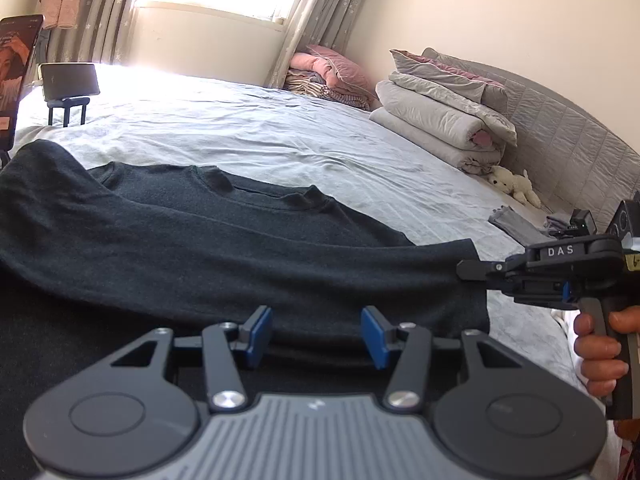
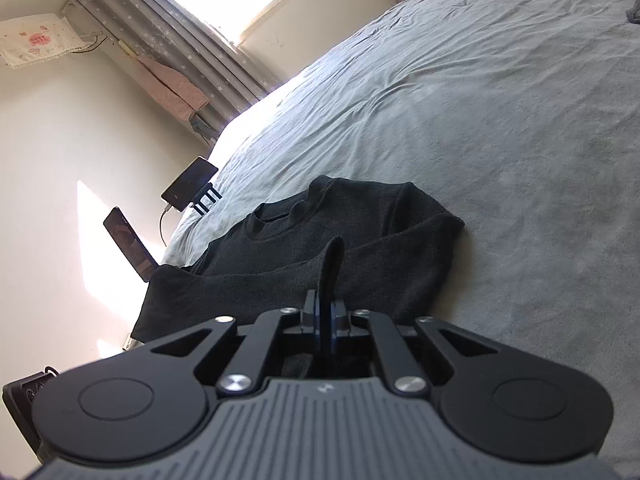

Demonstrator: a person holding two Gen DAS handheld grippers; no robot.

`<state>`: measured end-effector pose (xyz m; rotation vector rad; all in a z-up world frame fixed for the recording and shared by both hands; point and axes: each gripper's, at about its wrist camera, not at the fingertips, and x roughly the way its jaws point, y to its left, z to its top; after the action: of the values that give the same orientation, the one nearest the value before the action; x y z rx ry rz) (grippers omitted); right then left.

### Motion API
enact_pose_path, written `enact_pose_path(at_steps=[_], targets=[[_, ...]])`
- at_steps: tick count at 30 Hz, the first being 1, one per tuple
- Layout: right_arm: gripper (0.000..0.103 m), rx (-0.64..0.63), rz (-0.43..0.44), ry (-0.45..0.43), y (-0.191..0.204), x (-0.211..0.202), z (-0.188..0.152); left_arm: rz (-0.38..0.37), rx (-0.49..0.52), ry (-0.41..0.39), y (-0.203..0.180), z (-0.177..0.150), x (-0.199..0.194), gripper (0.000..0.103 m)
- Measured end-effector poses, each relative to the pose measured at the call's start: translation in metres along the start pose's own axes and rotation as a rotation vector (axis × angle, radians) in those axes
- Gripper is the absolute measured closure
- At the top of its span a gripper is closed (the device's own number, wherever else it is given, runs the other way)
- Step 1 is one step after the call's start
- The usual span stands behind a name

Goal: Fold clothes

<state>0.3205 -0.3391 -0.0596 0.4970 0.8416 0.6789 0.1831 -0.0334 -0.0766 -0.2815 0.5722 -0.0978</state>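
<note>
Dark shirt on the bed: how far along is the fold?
Done: the shirt lies spread on the bed, one sleeve already folded across the chest. In hand: the right gripper is shut on a pinch of its fabric; the left gripper is open over the hem. Left: remaining folds.
</note>
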Motion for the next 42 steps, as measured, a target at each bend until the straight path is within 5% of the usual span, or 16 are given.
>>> enact_pose_path(at_steps=[12, 24, 33, 34, 37, 42], targets=[[0.096, -0.041, -0.146, 0.038, -0.021, 0.005, 0.003, 0.194, -0.032, -0.075, 0.044, 0.029, -0.023, 0.052], [0.088, 0.020, -0.094, 0.053, -0.028, 0.003, 0.004, 0.417, -0.122, -0.169, 0.111, 0.047, -0.050, 0.047], [0.087, -0.054, -0.122, 0.050, -0.016, -0.003, 0.005, 0.410, -0.343, -0.108, 0.132, 0.035, -0.053, 0.047], [0.083, -0.069, -0.124, 0.046, -0.014, -0.005, 0.005, 0.404, -0.353, -0.099, 0.132, 0.033, -0.053, 0.047], [0.049, -0.090, -0.106, 0.040, -0.011, -0.013, 0.002, 0.412, -0.377, -0.084, 0.134, 0.029, -0.055, 0.047], [0.047, -0.133, -0.089, 0.052, -0.001, -0.020, -0.007, 0.449, -0.439, -0.196, 0.142, 0.033, -0.070, 0.050]])
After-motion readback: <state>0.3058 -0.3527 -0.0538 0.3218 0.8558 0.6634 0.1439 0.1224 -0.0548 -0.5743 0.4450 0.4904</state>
